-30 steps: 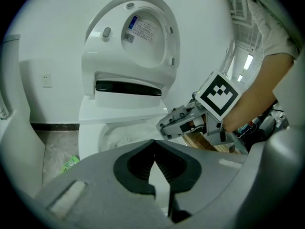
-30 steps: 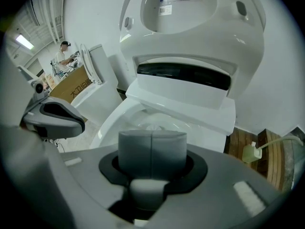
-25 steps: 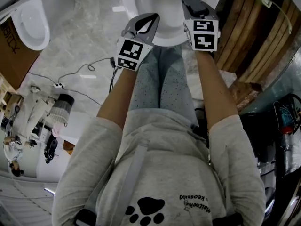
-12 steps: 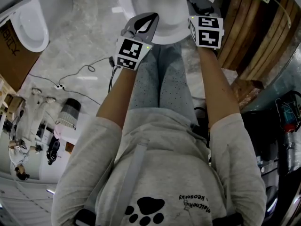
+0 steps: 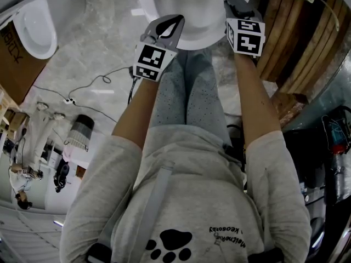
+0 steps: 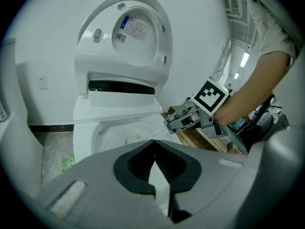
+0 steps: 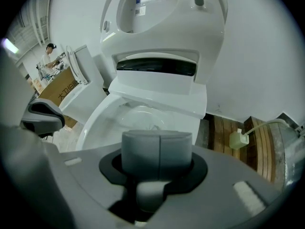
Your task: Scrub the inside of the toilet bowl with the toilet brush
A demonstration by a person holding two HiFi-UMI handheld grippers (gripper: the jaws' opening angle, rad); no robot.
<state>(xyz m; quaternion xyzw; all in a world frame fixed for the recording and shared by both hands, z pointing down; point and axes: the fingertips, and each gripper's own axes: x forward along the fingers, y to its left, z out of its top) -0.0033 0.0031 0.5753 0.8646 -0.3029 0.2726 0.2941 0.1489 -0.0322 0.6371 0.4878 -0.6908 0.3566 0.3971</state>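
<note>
While you stand over toilet bowl (image 5: 197, 36) at 12 o'clock, both grippers hover over its near rim, apart from each other. Your left gripper (image 6: 153, 144), at 11 o'clock: jaws together at tips, nothing between. Your right gripper (image 7: 159, 144), at 1 o'clock: pads pressed together, empty. Lid (image 6: 138, 32) upright behind bowl. Wooden boards (image 5: 290, 37) at 2 o'clock; second toilet (image 5: 35, 29) at 10 o'clock

White toilet bowl (image 7: 138, 118) stands open, its lid (image 7: 164, 13) raised upright.
</note>
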